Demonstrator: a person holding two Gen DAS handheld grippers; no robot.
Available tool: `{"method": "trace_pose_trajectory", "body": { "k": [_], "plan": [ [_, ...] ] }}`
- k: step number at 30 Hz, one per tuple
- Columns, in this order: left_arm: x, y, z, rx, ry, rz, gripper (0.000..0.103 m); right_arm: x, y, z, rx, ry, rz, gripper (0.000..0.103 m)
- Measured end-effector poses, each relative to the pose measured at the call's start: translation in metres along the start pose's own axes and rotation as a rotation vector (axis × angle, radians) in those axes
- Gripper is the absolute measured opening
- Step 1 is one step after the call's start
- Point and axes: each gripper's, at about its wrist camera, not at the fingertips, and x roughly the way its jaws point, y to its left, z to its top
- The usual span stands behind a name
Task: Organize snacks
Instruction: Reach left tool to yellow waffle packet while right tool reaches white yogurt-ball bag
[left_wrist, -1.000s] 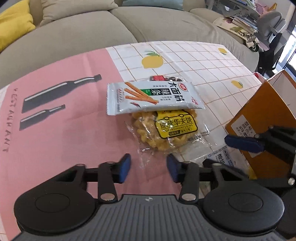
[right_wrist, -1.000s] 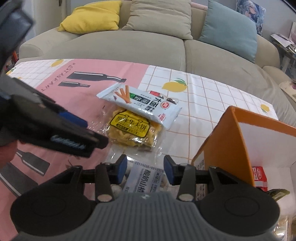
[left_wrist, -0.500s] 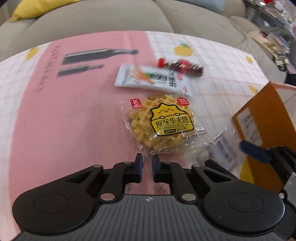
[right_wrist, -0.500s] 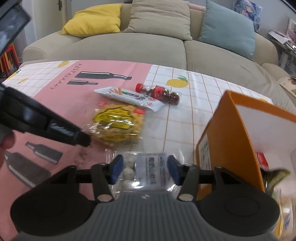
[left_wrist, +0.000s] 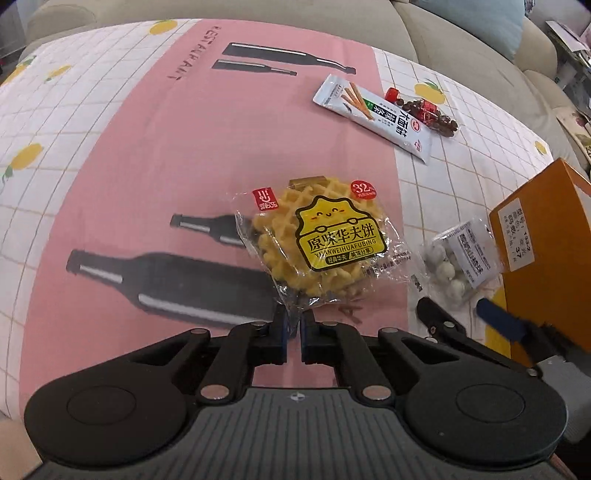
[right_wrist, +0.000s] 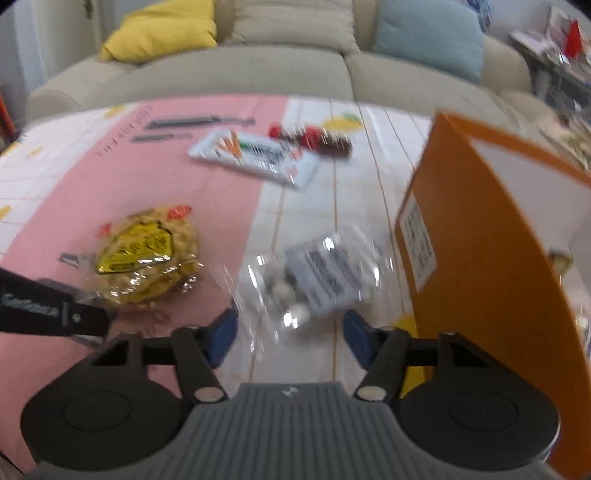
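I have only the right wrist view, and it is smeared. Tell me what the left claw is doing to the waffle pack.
Observer: The left claw is shut on the near edge of the waffle pack, pinching only the clear wrapper, not the waffle.
Operator: Now describe the clear bag in front of my claw.
Observer: The clear bag holds small white balls under a printed label. It lies on the tablecloth with one end up against the labelled wall of the orange box.
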Motion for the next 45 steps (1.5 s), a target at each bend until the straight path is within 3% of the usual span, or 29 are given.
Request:
{"method": "trace_pose_trajectory", "body": {
  "k": [2, 6, 8, 16, 21, 26, 27, 28, 29, 32, 35, 39, 41, 42, 45],
  "plan": [
    [-0.001, 0.001, -0.002, -0.008, 0.003, -0.006, 0.006, 0.001, -0.004, -0.004, 0.035, 0.021, 0.006, 0.052],
    [-0.002, -0.001, -0.003, -0.01, 0.006, -0.013, 0.005, -0.001, -0.006, -0.005, 0.036, -0.001, 0.026, 0.012],
    [-0.004, -0.004, -0.004, 0.002, 0.013, -0.022, 0.005, -0.003, -0.006, -0.005, 0.038, 0.009, 0.035, 0.0],
    [-0.015, -0.012, -0.027, 0.014, 0.07, -0.04, 0.004, -0.034, -0.01, -0.032, 0.016, 0.153, 0.124, 0.0],
    [-0.021, -0.021, -0.047, 0.022, 0.149, -0.086, 0.004, -0.047, -0.007, -0.044, -0.052, 0.235, 0.177, 0.0],
    [-0.03, -0.031, -0.053, 0.047, 0.185, -0.159, 0.016, -0.057, -0.018, -0.045, -0.02, 0.255, 0.112, 0.01],
    [-0.036, -0.034, -0.053, 0.076, 0.17, -0.157, 0.02, -0.062, -0.023, -0.045, 0.006, 0.242, 0.116, 0.017],
    [-0.04, -0.036, -0.052, 0.104, 0.159, -0.155, 0.029, -0.067, -0.028, -0.045, 0.033, 0.226, 0.125, 0.03],
    [-0.045, -0.038, -0.05, 0.135, 0.144, -0.153, 0.041, -0.071, -0.033, -0.046, 0.057, 0.207, 0.131, 0.035],
    [-0.055, -0.039, -0.043, 0.213, 0.091, -0.184, 0.061, -0.08, -0.046, -0.047, 0.127, 0.149, 0.129, 0.036],
    [-0.059, -0.041, -0.033, 0.3, 0.06, -0.171, 0.073, -0.078, -0.058, -0.047, 0.225, 0.123, 0.156, 0.036],
    [-0.049, -0.047, -0.025, 0.463, 0.036, -0.106, 0.082, -0.074, -0.063, -0.045, 0.291, 0.111, 0.169, 0.037],
    [-0.04, -0.05, -0.023, 0.527, 0.039, -0.084, 0.082, -0.071, -0.064, -0.046, 0.302, 0.126, 0.18, 0.048],
    [-0.036, -0.051, -0.021, 0.56, 0.041, -0.075, 0.082, -0.07, -0.063, -0.046, 0.301, 0.131, 0.174, 0.06],
    [-0.023, -0.048, -0.016, 0.607, 0.066, -0.112, 0.082, -0.066, -0.064, -0.045, 0.311, 0.129, 0.153, 0.063]
  ]
}}
